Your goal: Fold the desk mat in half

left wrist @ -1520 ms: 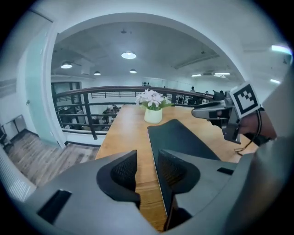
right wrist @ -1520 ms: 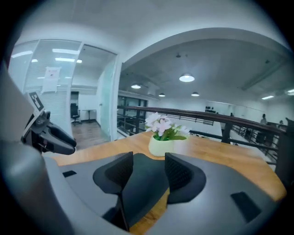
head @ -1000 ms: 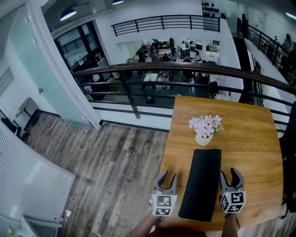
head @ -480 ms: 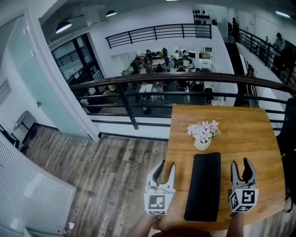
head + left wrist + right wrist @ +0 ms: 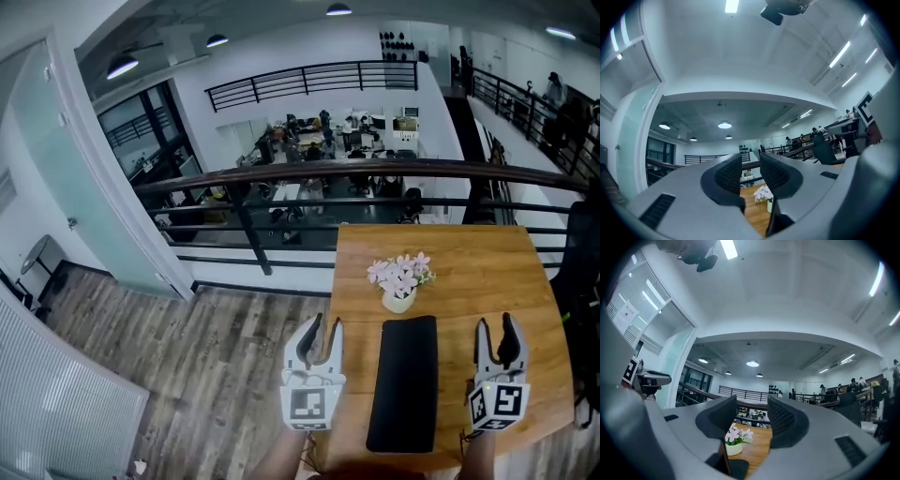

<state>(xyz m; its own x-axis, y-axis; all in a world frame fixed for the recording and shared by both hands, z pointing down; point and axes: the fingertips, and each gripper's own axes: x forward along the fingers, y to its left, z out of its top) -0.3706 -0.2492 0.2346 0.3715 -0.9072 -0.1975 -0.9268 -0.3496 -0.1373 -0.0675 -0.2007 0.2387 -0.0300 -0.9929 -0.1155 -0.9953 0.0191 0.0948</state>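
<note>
A long, narrow black desk mat (image 5: 403, 382) lies flat on the wooden table (image 5: 478, 272), running from the near edge toward the flower pot. In the head view my left gripper (image 5: 322, 326) hangs in the air beside the table's left edge, left of the mat. Its jaws have just been closing, but a gap still shows and nothing is between them. My right gripper (image 5: 495, 326) is raised to the right of the mat, open and empty. Both gripper views look level across the room; the right gripper view catches the mat's (image 5: 738, 468) corner low down.
A white pot of pink flowers (image 5: 399, 281) stands just beyond the mat's far end. A dark railing (image 5: 375, 173) runs behind the table over a drop to a lower floor. A black chair (image 5: 583, 281) sits at the right edge. Wood-plank floor (image 5: 216, 356) lies left.
Both grippers have risen from near the table's front edge and tilted up toward level. The left one drifted left, off the table's side. The mat has not moved.
</note>
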